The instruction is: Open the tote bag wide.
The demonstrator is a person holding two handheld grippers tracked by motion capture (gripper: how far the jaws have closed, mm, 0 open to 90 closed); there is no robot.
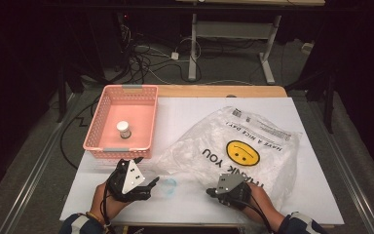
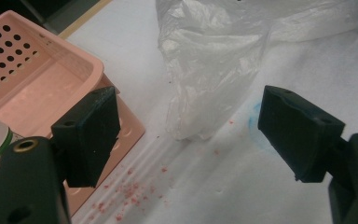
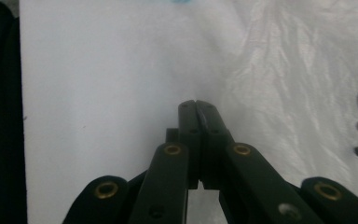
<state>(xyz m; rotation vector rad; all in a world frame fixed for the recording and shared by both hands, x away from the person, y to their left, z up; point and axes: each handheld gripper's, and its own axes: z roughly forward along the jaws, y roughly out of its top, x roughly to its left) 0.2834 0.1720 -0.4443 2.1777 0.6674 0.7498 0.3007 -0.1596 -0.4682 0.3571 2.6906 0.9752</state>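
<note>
Two grippers at the near edge of a plastic bag on a white tabletop.

In the high view the plastic bag (image 1: 233, 146) lies right of centre, a yellow smiley face printed on it. The right gripper (image 1: 210, 192), lower right, has its jaws pressed together at the bag's near edge; whether film is pinched cannot be told. The left gripper (image 1: 154, 182), lower left, is spread wide and empty, just short of the bag. A pink basket (image 1: 97, 131) at upper left holds a small jar (image 1: 123, 129).
</note>
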